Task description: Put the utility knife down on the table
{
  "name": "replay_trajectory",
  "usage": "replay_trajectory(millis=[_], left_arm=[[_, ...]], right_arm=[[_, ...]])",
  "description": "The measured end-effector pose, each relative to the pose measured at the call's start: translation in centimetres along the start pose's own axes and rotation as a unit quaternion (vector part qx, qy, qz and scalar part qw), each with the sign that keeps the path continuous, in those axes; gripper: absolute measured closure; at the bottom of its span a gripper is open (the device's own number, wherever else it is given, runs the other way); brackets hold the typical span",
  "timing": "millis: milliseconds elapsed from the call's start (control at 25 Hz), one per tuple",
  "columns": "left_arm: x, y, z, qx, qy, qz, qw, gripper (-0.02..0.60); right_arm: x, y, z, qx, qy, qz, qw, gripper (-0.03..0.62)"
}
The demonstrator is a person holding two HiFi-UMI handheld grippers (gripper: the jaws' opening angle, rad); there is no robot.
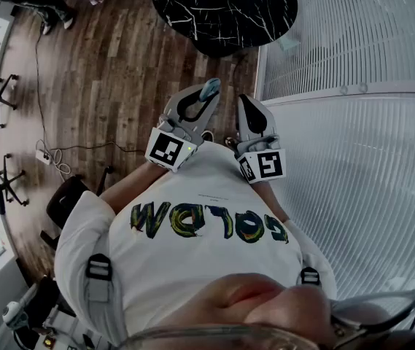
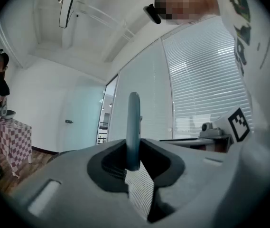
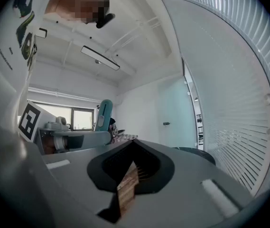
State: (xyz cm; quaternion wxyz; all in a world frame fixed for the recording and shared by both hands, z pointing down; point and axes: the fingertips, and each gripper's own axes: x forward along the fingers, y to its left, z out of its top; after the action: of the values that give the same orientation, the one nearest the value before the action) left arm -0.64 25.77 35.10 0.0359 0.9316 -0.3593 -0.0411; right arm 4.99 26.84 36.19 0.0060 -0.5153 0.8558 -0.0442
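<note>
The head view looks steeply down past the person's white shirt (image 1: 192,261) onto the wood floor (image 1: 105,86). The left gripper (image 1: 208,99) and right gripper (image 1: 246,103) sit close beneath it. Each gripper view sits low behind its own jaws and faces level across the room. Both gripper views share the slatted blind (image 2: 206,80) and the frosted glass door (image 3: 175,122), and each catches the other gripper at its edge.
</note>
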Motion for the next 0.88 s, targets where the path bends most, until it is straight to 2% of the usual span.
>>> replay_trajectory(millis=[360,560,880], left_arm=[[1.0,-2.1,-0.7,0.001,0.005,0.007,1.0,0.503],[1.3,-3.0,-1.5,0.004,0.01,0.019,0.9998,0.503],[1.8,-1.0,-2.8,-0.005,0.031,0.038,0.9988,0.503]], right_arm=[[-1.5,-0.8,-0.2,0.001,-0.006,0.02,1.0,0.592],[-2.4,-1.9,-0.9,-0.002,-0.003,0.013,1.0,0.592],[-0.8,-2.7,-1.6,-0.001,0.002,0.018,1.0,0.592]])
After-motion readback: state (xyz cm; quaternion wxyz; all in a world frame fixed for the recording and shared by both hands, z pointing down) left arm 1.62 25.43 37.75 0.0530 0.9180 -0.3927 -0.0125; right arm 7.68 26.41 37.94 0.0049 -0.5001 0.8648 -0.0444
